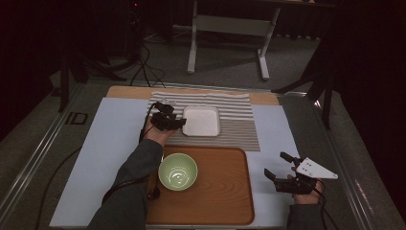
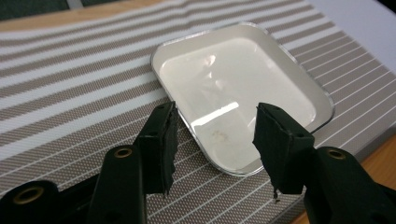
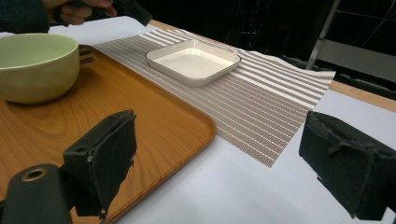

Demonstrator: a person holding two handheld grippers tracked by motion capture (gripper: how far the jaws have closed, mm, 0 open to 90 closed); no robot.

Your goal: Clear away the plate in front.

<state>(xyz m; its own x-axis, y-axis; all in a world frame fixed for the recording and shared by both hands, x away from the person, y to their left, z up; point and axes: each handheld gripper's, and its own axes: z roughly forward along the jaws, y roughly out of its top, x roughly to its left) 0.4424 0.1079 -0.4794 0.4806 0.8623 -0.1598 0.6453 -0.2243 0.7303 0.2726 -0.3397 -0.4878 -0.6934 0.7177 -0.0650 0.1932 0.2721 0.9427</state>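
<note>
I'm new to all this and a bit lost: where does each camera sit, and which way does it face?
High view: above the person's side, looking forward and down on the table; both forearms, left gripper, right gripper.
Left gripper view: rides that gripper, facing the white square dish; open jaws.
Right gripper view: rides the right gripper, looking across the wooden tray; open jaws.
All views share the dish and striped mat.

This looks like a lab or recording studio staged as a dining spot. Black curtains close off the dark room; at twelve o'clock stands a white metal table frame [image 1: 229, 28] on grey carpet, with cables [image 1: 143, 64] trailing at eleven o'clock. The table [image 1: 103, 139] carries a striped placemat [image 1: 239, 124] and a wooden tray [image 1: 225, 191].
</note>
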